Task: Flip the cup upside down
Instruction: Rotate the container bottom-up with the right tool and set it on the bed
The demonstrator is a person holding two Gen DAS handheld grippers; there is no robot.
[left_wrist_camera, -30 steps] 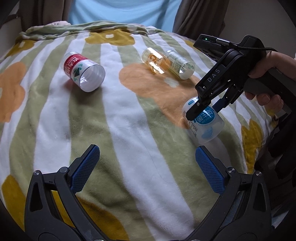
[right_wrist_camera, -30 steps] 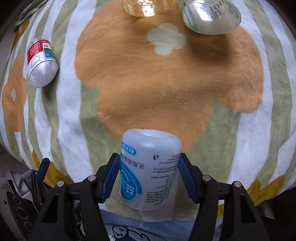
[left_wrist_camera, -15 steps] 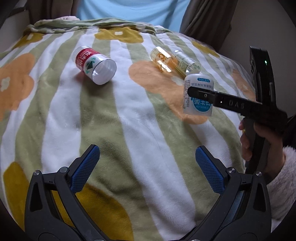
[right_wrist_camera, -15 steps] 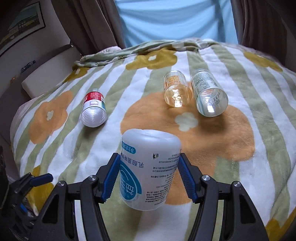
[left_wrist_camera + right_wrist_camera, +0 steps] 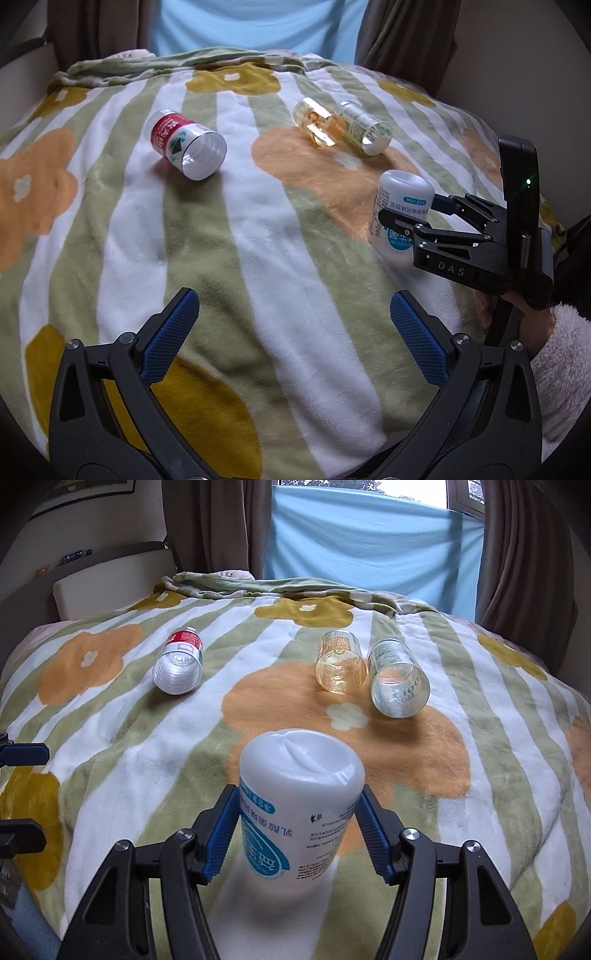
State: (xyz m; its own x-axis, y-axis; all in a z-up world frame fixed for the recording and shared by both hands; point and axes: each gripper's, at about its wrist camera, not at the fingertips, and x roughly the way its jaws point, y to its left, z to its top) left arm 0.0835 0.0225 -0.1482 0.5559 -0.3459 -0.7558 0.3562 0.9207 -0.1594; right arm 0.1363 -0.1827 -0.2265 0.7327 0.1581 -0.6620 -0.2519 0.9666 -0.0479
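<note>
A white plastic cup (image 5: 299, 812) with a blue label stands with its closed base up and its print inverted. My right gripper (image 5: 298, 805) is shut on its sides, blue pads pressed on both flanks. In the left wrist view the same cup (image 5: 400, 199) is at the right, over the orange flower of the blanket (image 5: 221, 240), with the right gripper (image 5: 410, 210) reaching in from the right. The cup's lower end is at or just above the blanket; contact is hidden. My left gripper (image 5: 293, 301) hovers open over the near blanket, holding nothing.
A red-labelled clear cup (image 5: 184, 147) lies on its side at the left. An amber glass (image 5: 317, 122) and a clear printed glass (image 5: 365, 127) lie side by side at the back right. A hand in a fluffy sleeve (image 5: 554, 332) holds the right gripper.
The right gripper swung up from pointing down to level, turning the white cup base-up, then lowered it toward the blanket. The left gripper stayed open and rose slightly.
</note>
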